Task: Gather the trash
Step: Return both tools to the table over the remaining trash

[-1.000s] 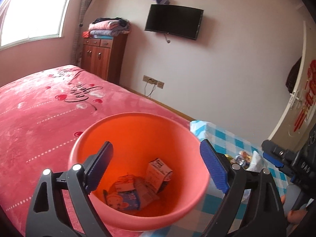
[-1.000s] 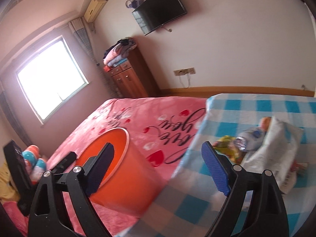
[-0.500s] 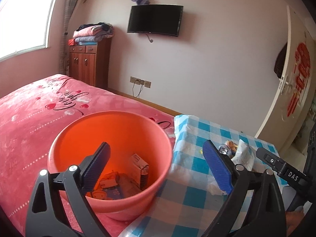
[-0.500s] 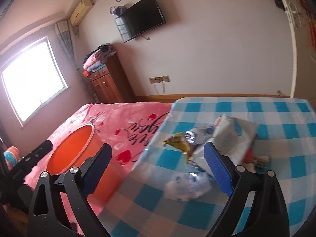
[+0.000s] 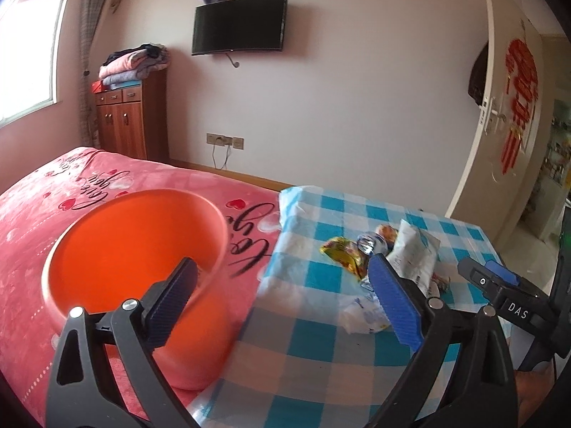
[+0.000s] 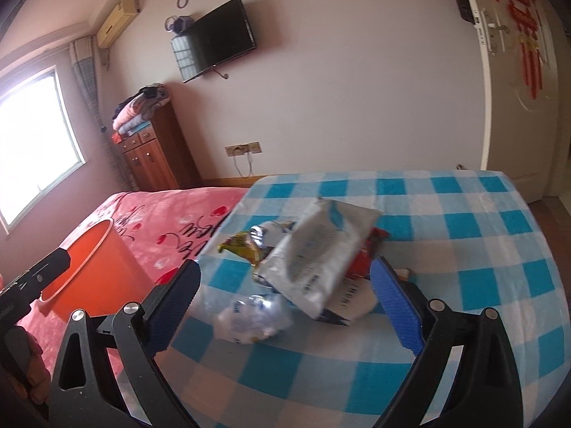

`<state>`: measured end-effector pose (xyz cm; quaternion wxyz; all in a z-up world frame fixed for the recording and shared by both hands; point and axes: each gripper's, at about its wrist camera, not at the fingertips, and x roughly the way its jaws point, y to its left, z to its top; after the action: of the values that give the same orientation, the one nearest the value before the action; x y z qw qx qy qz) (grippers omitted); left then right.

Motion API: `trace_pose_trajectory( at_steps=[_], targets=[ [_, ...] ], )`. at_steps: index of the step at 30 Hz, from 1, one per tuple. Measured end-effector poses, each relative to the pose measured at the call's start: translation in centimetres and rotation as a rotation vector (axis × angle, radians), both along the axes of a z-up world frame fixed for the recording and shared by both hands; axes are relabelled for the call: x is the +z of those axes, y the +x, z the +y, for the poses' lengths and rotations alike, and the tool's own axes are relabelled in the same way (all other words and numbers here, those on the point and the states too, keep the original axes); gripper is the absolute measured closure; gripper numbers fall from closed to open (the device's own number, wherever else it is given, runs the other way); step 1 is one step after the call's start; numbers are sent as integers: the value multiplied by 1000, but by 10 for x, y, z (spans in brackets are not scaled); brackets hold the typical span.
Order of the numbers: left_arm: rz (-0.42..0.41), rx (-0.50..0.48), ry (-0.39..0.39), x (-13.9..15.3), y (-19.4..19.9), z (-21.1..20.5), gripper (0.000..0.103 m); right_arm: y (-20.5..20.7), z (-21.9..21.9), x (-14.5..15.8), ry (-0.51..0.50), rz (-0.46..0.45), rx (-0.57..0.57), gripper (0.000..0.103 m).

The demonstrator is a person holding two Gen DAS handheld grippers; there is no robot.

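Both jaws have just been opening and stand wide, nothing between them. The right gripper (image 6: 285,303) hovers near the trash pile (image 6: 307,260) mid-tablecloth (image 6: 481,249). The left gripper (image 5: 282,299) straddles the cloth's edge beside the orange bin (image 5: 117,249) on the bed (image 5: 35,196).

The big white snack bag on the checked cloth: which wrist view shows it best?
The right wrist view: the white snack bag lies central and near, between the open fingers. In the left wrist view the bag is smaller, off to the right, partly behind a blue finger.
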<state>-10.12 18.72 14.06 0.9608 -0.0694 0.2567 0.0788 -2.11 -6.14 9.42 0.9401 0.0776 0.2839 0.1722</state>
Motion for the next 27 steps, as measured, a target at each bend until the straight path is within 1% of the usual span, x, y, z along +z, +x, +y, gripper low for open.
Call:
trace_pose_trajectory(
  at_steps=[8,15,27],
  targets=[
    [29,-40,35,-15,10,-30,6,0,-28,-15,-13,6,-48,8],
    [56,-70,57,-25,17,-48,6,1,-46,-25,-18,7,-81,8],
    [87,-144,102,-39,31,-86,6,9,-79,-43,3,31,-129,8]
  ],
)
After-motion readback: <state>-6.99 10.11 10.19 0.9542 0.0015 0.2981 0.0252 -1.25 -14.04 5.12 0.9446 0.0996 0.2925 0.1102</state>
